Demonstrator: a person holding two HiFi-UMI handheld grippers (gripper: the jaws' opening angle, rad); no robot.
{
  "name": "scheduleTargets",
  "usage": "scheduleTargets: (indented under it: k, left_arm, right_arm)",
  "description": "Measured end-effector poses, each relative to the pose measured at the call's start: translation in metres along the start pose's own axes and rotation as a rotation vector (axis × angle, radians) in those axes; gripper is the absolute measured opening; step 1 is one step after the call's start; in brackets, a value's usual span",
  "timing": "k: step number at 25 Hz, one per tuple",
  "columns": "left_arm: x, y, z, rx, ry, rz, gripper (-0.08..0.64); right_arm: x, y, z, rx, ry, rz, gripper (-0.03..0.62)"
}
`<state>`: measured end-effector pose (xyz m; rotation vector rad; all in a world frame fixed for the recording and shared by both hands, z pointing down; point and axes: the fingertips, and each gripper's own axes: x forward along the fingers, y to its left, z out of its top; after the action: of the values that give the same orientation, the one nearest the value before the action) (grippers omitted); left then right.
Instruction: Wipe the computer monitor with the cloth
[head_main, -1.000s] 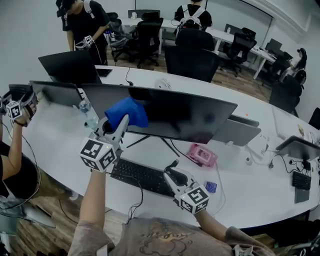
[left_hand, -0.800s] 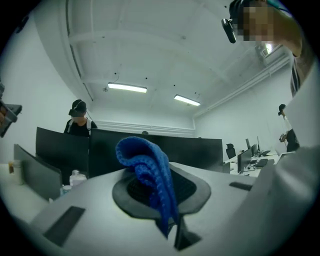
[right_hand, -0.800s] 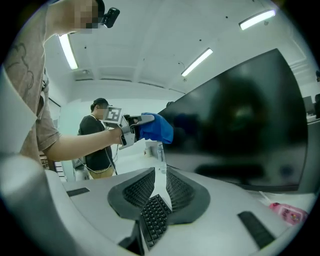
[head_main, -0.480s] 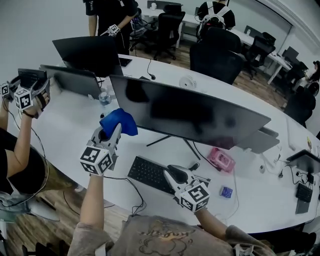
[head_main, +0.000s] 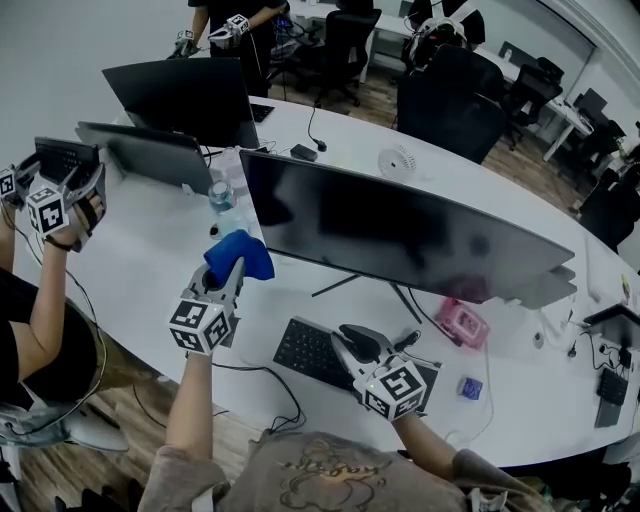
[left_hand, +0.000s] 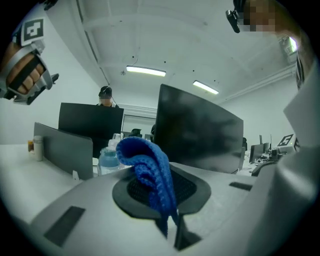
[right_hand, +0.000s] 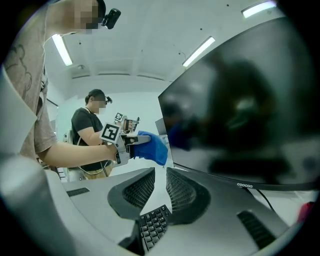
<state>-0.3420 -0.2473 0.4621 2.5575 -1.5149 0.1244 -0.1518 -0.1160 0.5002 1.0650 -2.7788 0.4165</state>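
A wide dark monitor (head_main: 400, 235) stands on the white desk (head_main: 150, 260). My left gripper (head_main: 225, 282) is shut on a blue cloth (head_main: 240, 256), held just off the screen's lower left corner. In the left gripper view the cloth (left_hand: 147, 170) hangs bunched from the closed jaws of the left gripper (left_hand: 166, 200), with the monitor (left_hand: 200, 130) ahead on the right. My right gripper (head_main: 355, 343) hovers over the black keyboard (head_main: 305, 350). In its own view the right gripper (right_hand: 160, 172) has a narrow gap and holds nothing; the monitor (right_hand: 240, 110) fills the right side.
A water bottle (head_main: 221, 195) stands left of the monitor, behind it two laptops (head_main: 180, 100) (head_main: 150, 155). A pink object (head_main: 463, 323) and a small blue item (head_main: 468, 386) lie right of the keyboard. Another person's gripper (head_main: 50, 205) is at far left. Office chairs stand behind the desk.
My left gripper has carried the cloth down and left, off the screen's left part to beside its lower corner. The right gripper has stayed over the keyboard.
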Motion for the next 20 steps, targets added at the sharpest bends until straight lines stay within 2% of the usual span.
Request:
scheduleTargets:
  k: [6, 11, 20]
  left_arm:
    - [0.026, 0.015, -0.064, -0.037, 0.101, 0.001, 0.049]
    - [0.048, 0.02, -0.111, -0.088, 0.143, 0.009, 0.049]
    - [0.086, 0.023, -0.155, -0.141, 0.182, 0.007, 0.049]
  right_arm:
    - [0.013, -0.012, -0.008, 0.02, 0.03, -0.024, 0.067]
    - [0.018, -0.026, -0.018, 0.032, 0.064, -0.042, 0.067]
    - [0.035, -0.052, -0.024, 0.05, 0.079, -0.057, 0.067]
